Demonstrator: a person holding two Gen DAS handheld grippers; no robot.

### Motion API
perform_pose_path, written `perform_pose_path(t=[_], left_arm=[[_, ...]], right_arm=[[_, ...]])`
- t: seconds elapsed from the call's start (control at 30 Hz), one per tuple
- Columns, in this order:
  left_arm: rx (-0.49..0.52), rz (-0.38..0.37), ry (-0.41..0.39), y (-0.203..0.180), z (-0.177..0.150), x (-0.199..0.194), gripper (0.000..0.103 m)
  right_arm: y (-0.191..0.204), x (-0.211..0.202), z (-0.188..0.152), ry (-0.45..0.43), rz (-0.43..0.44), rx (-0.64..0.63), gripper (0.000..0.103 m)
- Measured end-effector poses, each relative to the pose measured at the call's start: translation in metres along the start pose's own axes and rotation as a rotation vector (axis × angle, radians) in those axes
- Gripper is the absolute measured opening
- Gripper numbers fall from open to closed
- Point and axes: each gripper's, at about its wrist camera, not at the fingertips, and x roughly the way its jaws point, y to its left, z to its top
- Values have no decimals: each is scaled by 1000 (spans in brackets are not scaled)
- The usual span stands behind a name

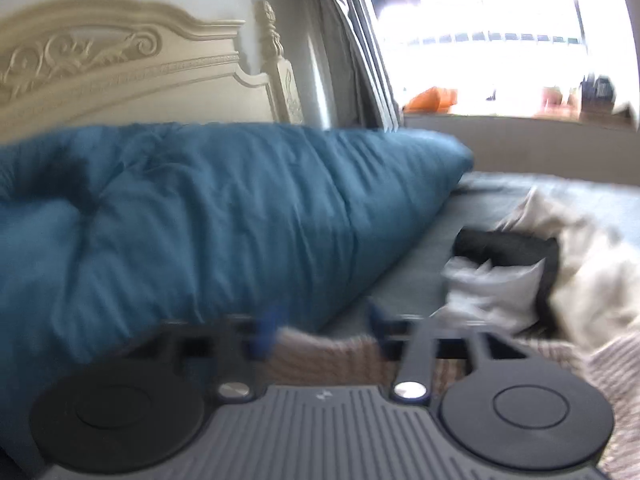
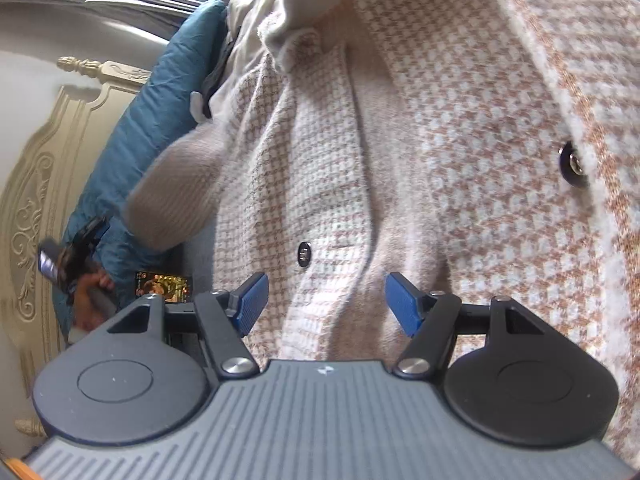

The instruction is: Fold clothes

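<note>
A carved cream headboard (image 1: 120, 64) is standing at the head of a bed, and a teal duvet (image 1: 208, 208) is lying bunched right in front of the headboard, running along it. Out from the headboard, past the duvet, a checked tan-and-white cardigan (image 2: 460, 128) is sprawling over the grey sheet (image 1: 416, 264), its dark buttons (image 2: 304, 255) facing up and one plain beige sleeve (image 2: 176, 192) reaching back toward the headboard. Farther from the headboard still, a heap of cream, white and black clothes (image 1: 532, 264) is waiting beside a bright window (image 1: 480, 32).

The right gripper (image 2: 326, 300) is hovering over the cardigan's buttoned front, its blue pads (image 2: 250, 300) standing spread with nothing between them. The left gripper (image 1: 324, 326), badly blurred, is pointing along the duvet's edge toward the headboard; its jaws are parted, with a strip of the knit showing between them, though whether they are touching it cannot be told. A small phone (image 2: 164, 286) is lying lit near the headboard.
</note>
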Motion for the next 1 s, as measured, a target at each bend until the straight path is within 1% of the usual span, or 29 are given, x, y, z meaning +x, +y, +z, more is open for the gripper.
perform_pose_path(t=[0.07, 0.1, 0.13, 0.17, 0.2, 0.23, 0.3, 0.4, 0.53, 0.57, 0.67, 0.73, 0.83, 0.9, 0.97, 1.0], left_arm=[[12, 11, 0, -12, -8, -3, 59], [25, -7, -8, -21, -14, -10, 59], [38, -27, -16, -30, -19, -18, 59], [70, -70, -28, -41, -26, -30, 59], [101, -113, -39, -51, -32, -43, 62], [129, -170, -40, -60, -38, -58, 63], [151, -312, -28, -76, -51, -89, 65], [176, -560, 32, -104, -72, -134, 66], [239, -836, 161, -140, -112, -180, 66], [265, -889, 195, -148, -121, -187, 66], [293, -932, 287, -154, -148, -192, 65], [310, -952, 353, -156, -166, -193, 65], [388, -915, 424, -148, -193, -190, 65], [440, -862, 446, -136, -211, -183, 64], [481, -790, 442, -126, -220, -178, 64], [497, -749, 439, -120, -223, -175, 68]], right_arm=[[-2, 3, 0, 6, -8, 8, 65], [-3, 5, 0, 11, -11, 11, 65], [-4, 6, 1, 14, -13, 10, 65], [-5, 8, 1, 17, -15, 8, 65], [-6, 10, 3, 20, -17, 7, 65], [-7, 12, 4, 23, -19, 6, 65], [-11, 17, 7, 18, -24, 19, 65], [-18, 23, 11, 13, -34, 31, 65], [-22, 31, 11, 25, -27, 34, 65], [-22, 32, 10, 31, -19, 35, 65], [-23, 36, 8, 52, 8, 37, 65], [-19, 41, 3, 86, 32, 34, 65], [-15, 53, -11, 171, 71, 23, 65], [-12, 59, -22, 228, 94, 14, 63], [-7, 63, -33, 275, 118, 2, 58], [-2, 62, -37, 289, 140, -9, 55]])
